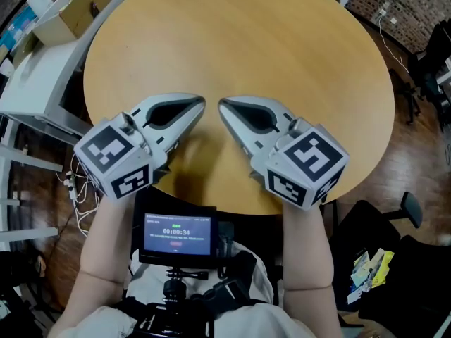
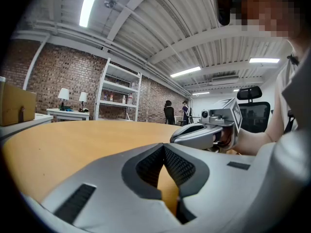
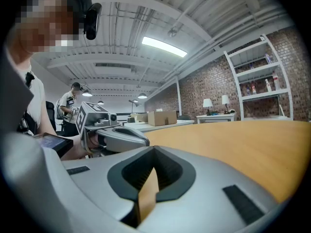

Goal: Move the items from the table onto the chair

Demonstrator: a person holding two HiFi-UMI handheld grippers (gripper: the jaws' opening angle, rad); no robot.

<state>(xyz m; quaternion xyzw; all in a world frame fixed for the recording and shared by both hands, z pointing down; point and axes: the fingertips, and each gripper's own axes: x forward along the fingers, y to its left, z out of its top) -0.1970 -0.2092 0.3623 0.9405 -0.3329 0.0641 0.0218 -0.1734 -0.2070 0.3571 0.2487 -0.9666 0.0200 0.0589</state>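
Observation:
The round wooden table (image 1: 282, 48) shows only bare top in all three views. My left gripper (image 1: 201, 103) and right gripper (image 1: 222, 103) hover over its near edge, tips angled toward each other and a little apart. Both are shut, and neither has anything between its jaws. In the left gripper view its own jaws (image 2: 163, 146) meet at the tip, and the right gripper (image 2: 176, 139) lies just beyond. The right gripper view has its own closed jaws (image 3: 154, 148), with the left gripper (image 3: 145, 141) facing them. A black chair (image 1: 380, 224) at the lower right carries colourful packets (image 1: 371, 267).
A white desk with a cardboard box (image 1: 77, 9) stands past the table's upper left. A small screen (image 1: 177, 234) is mounted at my chest. White shelving (image 2: 119, 98) lines the brick wall, and two people (image 2: 169, 111) stand far off. Cables lie on the floor at the left (image 1: 74, 185).

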